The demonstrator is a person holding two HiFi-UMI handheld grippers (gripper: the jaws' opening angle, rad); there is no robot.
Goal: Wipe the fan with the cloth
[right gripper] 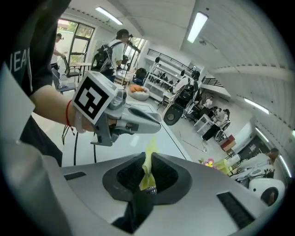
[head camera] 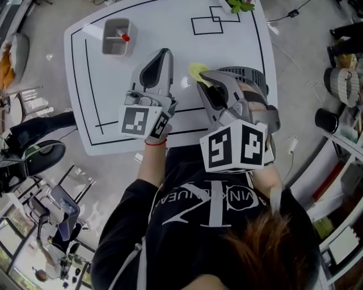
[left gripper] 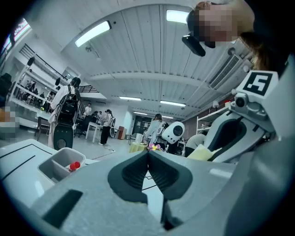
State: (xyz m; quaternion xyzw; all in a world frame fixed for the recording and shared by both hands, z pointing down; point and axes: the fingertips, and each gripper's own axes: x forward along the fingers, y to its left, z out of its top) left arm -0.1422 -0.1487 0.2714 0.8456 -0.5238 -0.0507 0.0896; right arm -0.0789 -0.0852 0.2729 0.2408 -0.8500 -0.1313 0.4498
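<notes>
In the head view both grippers hover over the white table (head camera: 113, 102). My right gripper (head camera: 202, 77) is shut on a small yellow-green cloth (head camera: 196, 69), which sticks out past its tips. In the right gripper view the cloth (right gripper: 148, 171) is pinched between the dark pads. A grey ribbed fan (head camera: 249, 76) lies just right of that gripper, mostly hidden behind its body. My left gripper (head camera: 165, 52) is shut with nothing in it; its pads meet in the left gripper view (left gripper: 148, 155). The cloth (left gripper: 203, 153) shows there to the right.
A grey bin (head camera: 106, 44) holding a red-capped item (head camera: 125, 38) stands at the table's far left. Small flowers (head camera: 241, 5) sit at the far edge. Black lines mark the tabletop. Shelves and dark containers (head camera: 326, 120) crowd the floor to the right.
</notes>
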